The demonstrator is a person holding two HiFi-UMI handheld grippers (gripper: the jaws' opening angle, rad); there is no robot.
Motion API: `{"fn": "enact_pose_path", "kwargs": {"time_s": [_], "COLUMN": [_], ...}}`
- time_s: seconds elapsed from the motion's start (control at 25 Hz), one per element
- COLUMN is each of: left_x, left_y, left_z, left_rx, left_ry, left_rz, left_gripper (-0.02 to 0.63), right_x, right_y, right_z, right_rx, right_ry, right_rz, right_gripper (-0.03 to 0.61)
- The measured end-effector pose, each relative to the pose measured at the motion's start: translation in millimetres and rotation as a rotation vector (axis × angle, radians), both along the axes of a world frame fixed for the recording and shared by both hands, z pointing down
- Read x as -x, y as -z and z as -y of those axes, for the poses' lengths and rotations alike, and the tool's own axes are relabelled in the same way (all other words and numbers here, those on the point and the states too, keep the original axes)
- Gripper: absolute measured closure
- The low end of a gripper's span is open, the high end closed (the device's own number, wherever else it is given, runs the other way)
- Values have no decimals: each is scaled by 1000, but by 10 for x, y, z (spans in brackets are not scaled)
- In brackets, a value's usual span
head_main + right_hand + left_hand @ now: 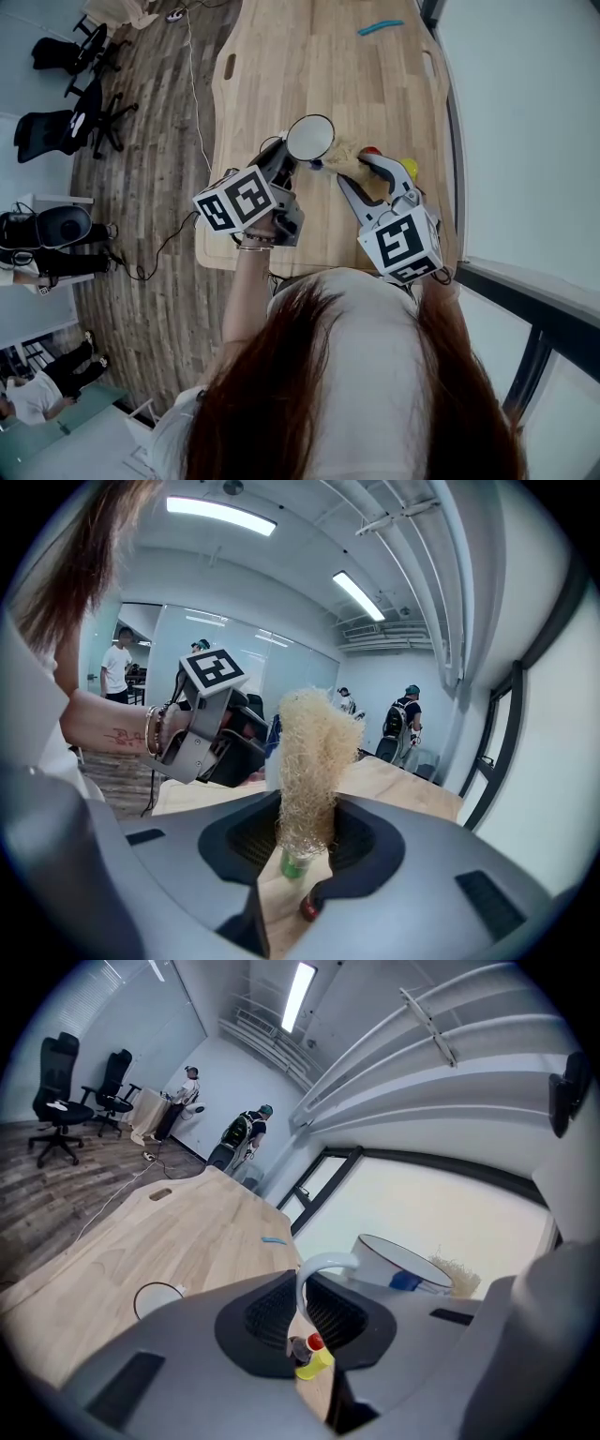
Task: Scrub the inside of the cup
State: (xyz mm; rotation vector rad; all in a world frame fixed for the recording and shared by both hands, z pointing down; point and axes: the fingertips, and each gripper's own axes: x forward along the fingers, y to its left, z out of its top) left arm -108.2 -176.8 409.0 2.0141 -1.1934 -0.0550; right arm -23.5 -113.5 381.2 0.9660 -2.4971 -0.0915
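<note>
Holding the white ceramic cup (309, 138) by its handle above the pale wooden desk (281, 66), the left hand-held gripper (284, 165) offers its mouth to the right hand-held gripper (361, 178), which is closed on a beige fibrous scrubber (342, 157) just right of the rim and probably must next push it inside.

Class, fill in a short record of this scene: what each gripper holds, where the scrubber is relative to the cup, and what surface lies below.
left gripper: fingers shut on the handle of the white cup
right gripper: fingers shut on the loofah scrubber
scrubber versus cup: beside the rim, not inside
surface below: wooden table
</note>
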Motion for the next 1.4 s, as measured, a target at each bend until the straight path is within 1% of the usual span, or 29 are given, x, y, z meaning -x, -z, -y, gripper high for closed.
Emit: {"fn": "enact_pose_path", "kwargs": {"time_s": [0.24,0.44,0.56,0.68,0.88,1.12,1.4], "left_x": [29,51,70,92,117,152,160], "left_y": [56,94,121,161,214,261,316], "left_z": [17,23,19,16,5,-12,-26], "left_rx": [-17,-33,-42,-49,-66,-84,-90], "left_ry": [56,100,132,163,200,242,266], "left_rz": [4,1,-15,-40,-58,-75,-119], "left_gripper": [574,573,573,572,572,572,572], "right_x": [27,47,50,54,83,137,201], "right_y": [-3,-4,18,57,85,100,118], "right_z": [-4,-1,23,47,37,11,-38], "right_rx": [-33,-66,-107,-168,-247,-271,-306], "right_ry": [-12,-47,-82,-114,-139,-146,-135], "right_rz": [-12,-23,-33,-53,-92,-107,-123], "right_gripper": [449,449,449,449,449,449,448]}}
